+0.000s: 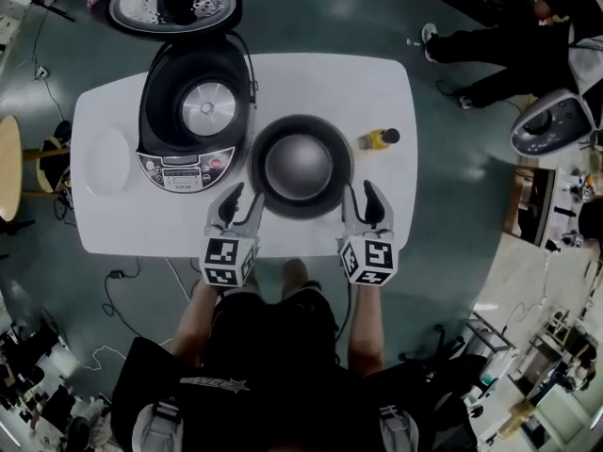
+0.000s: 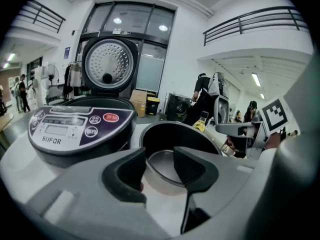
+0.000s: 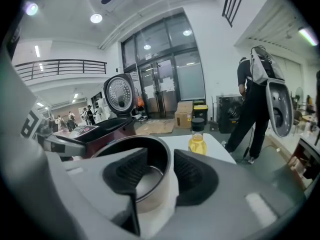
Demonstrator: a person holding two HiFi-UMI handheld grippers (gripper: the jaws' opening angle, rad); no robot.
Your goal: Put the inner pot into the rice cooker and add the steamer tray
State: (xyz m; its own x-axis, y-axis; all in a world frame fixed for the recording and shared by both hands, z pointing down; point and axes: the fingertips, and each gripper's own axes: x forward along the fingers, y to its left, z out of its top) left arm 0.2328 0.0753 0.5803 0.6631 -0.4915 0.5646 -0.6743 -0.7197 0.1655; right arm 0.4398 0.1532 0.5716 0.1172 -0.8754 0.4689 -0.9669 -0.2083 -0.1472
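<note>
While the person holds them at the near edge of the white table [image 1: 330, 83], the left gripper [image 1: 247, 201] and the right gripper [image 1: 360, 196] sit on either side of the inner pot [image 1: 299, 166]. So the pot is standing on the tabletop, not in the cooker.

In the left gripper view, the left gripper [image 2: 160, 164] has its black rubbery pads spread, with the pot's [image 2: 175, 136] rim in the gap. Same deal on the right gripper [image 3: 159, 171]: jaws apart, one ribbed pad inside the pot wall [image 3: 155, 156] and one outside. It isn't squeezed shut on it as far as I can see.

The pot is round, with a dark inner wall, a dull silvery-grey bottom and a pale outer skin.

Just right of it there's a small clear bottle [image 1: 380, 139] with yellow liquid and a black cap.

Just left of the pot is the rice cooker [image 1: 184, 168]. It has a dark rounded body and a glossy panel with a red button. Its open well shows a shiny round metal plate [image 1: 207, 106].

A smooth white oval dish [image 1: 106, 161] lies at the table's left end, beside the cooker.

Furthest back, the hinged lid [image 1: 170, 3] stands open, and its silvery inner disc is dotted all over.
</note>
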